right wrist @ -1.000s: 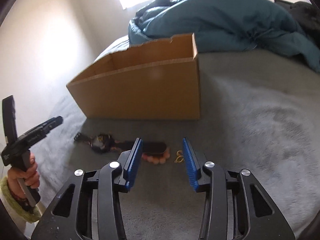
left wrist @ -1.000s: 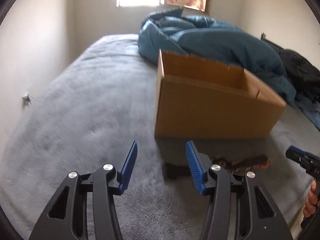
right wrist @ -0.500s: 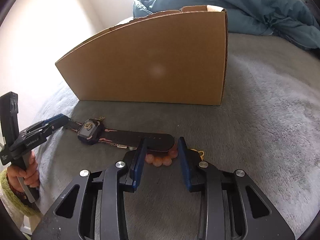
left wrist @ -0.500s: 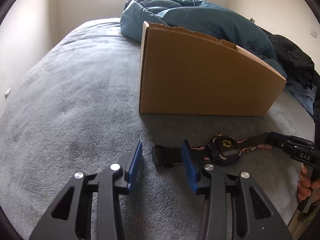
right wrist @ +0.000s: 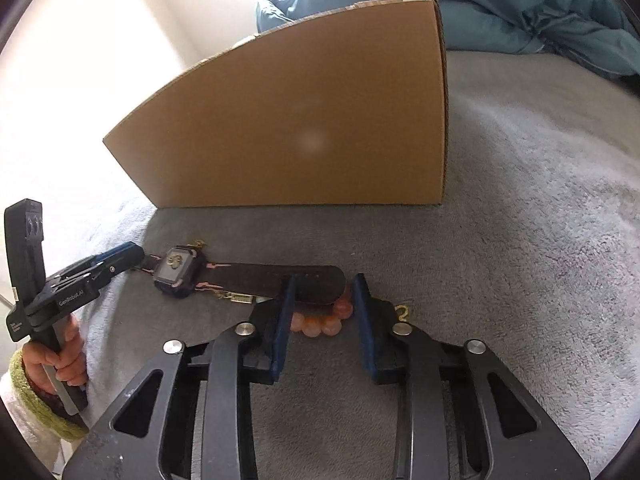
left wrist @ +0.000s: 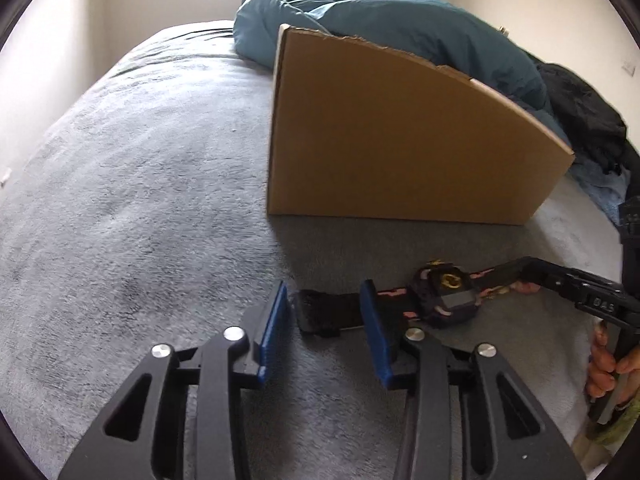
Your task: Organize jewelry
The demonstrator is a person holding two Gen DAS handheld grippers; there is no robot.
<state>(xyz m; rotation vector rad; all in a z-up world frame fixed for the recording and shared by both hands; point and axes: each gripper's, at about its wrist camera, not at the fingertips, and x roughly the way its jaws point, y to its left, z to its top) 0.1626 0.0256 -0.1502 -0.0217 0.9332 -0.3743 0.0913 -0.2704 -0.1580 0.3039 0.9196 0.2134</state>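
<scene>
A black watch (left wrist: pixel 446 294) with a pink-marked strap lies flat on the grey bed, in front of a cardboard box (left wrist: pixel 400 140). My left gripper (left wrist: pixel 324 300) straddles the strap's buckle end; its jaws are closing, with a gap still showing beside the strap. In the right wrist view the watch (right wrist: pixel 176 268) lies at left, and a pink beaded bracelet (right wrist: pixel 320 324) sits under the strap's other end. My right gripper (right wrist: pixel 324 284) straddles that strap end and the beads, its jaws closing. The left gripper (right wrist: pixel 120 258) shows at the far end of the strap.
A small gold hook (right wrist: pixel 402 312) lies by the right finger, and a little gold clasp (right wrist: pixel 240 298) lies beside the strap. A teal duvet (left wrist: pixel 400 28) is heaped behind the box, with dark clothes (left wrist: pixel 580 120) to its right. A hand (right wrist: pixel 56 356) holds the left gripper's handle.
Both grippers have sunk toward the bed and come up to the watch. Their jaws have narrowed, each around one end of the strap.
</scene>
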